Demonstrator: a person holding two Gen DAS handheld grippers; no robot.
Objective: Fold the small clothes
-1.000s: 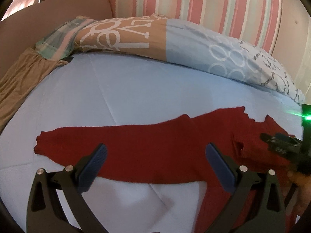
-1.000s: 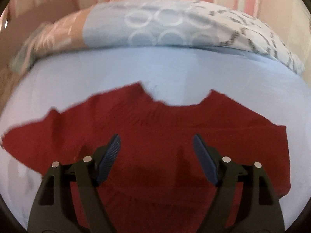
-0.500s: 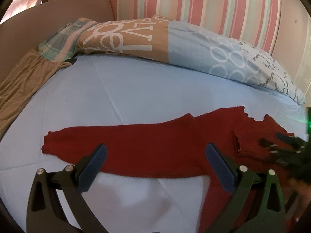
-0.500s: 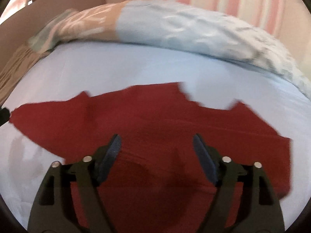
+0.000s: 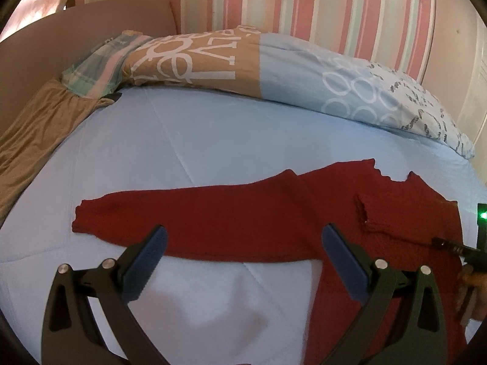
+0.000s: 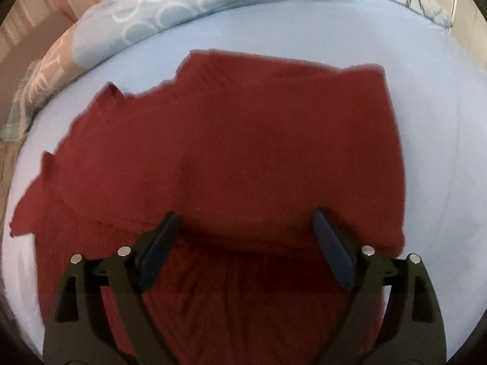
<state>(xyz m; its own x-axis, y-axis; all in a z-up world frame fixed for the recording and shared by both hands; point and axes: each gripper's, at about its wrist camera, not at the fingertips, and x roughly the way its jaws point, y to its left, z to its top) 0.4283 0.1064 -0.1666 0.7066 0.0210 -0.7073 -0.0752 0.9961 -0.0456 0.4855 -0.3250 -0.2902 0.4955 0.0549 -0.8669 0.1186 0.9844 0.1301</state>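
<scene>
Right gripper (image 6: 243, 243) is spread wide, its jaws have just been opening, nothing pinched, hovering over the folded-in side of the red sweater (image 6: 231, 152). Left gripper (image 5: 243, 252) is also spread and empty, above the outstretched sleeve (image 5: 188, 213). The sweater lies flat on the blue bedsheet (image 5: 182, 127). Risk: a pinch that catches both layers, or the sheet, would drag the finished fold open.

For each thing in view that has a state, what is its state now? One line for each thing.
Red sweater: flat on the bed, one sleeve stretched out, the other folded over the body.
Left gripper: jaws open, nothing between them.
Right gripper: jaws open and just opened wider, above the sweater, gripping nothing.
Duvet: bunched along the wall.
</scene>
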